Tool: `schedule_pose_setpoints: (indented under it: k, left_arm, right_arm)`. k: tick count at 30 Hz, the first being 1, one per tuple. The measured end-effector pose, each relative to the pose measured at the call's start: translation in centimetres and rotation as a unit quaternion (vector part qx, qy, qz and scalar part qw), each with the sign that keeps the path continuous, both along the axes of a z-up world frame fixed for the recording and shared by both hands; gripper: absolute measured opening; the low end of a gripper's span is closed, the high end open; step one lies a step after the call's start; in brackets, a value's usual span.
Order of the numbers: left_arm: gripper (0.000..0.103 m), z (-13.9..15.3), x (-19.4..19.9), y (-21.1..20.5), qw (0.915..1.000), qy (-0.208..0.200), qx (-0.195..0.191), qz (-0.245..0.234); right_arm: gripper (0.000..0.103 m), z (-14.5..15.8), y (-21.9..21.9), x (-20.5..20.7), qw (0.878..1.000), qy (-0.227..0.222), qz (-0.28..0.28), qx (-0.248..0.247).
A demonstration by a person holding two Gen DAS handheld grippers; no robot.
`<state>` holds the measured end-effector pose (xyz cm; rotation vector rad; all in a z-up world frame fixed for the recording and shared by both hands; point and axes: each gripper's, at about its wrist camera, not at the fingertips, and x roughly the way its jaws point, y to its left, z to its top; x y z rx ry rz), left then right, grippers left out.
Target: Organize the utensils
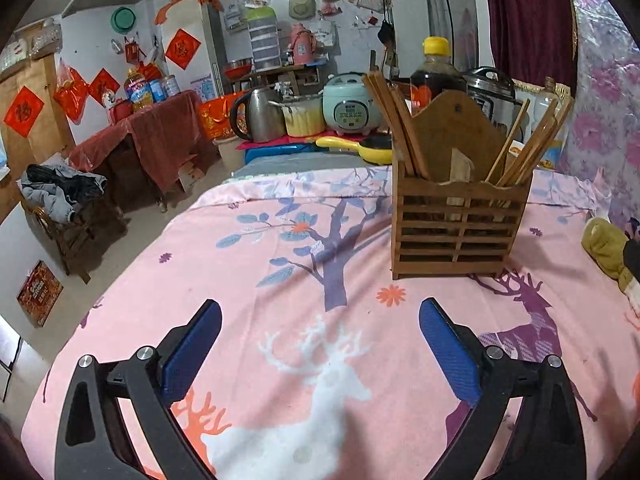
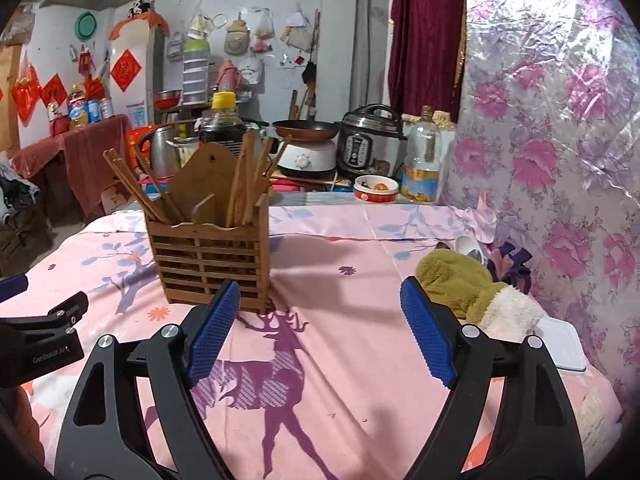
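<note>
A slatted wooden utensil holder stands upright on the pink deer-print cloth, with chopsticks leaning in both compartments. It also shows in the right wrist view. My left gripper is open and empty, below and left of the holder. My right gripper is open and empty, its left finger just in front of the holder. White and metal spoons lie at the right behind a green plush mitten.
A white lidded box lies at the right edge beside the mitten. A floral curtain hangs on the right. Behind the table stand a soy bottle, rice cooker, kettle and pressure cooker.
</note>
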<state>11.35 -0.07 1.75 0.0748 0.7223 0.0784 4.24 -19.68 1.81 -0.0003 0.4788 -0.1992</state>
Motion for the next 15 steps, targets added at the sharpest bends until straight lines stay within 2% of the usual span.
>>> schedule_pose_setpoints:
  k: [9, 15]
  left_arm:
    - [0.097, 0.25, 0.49, 0.28, 0.9998, 0.002, -0.018, 0.002]
    - [0.097, 0.33, 0.47, 0.1, 0.9999, 0.002, -0.013, -0.001]
  right_arm:
    - [0.084, -0.3, -0.04, 0.2, 1.0, 0.007, 0.001, 0.004]
    - [0.085, -0.51, 0.16, 0.27, 1.0, 0.01, 0.005, 0.006]
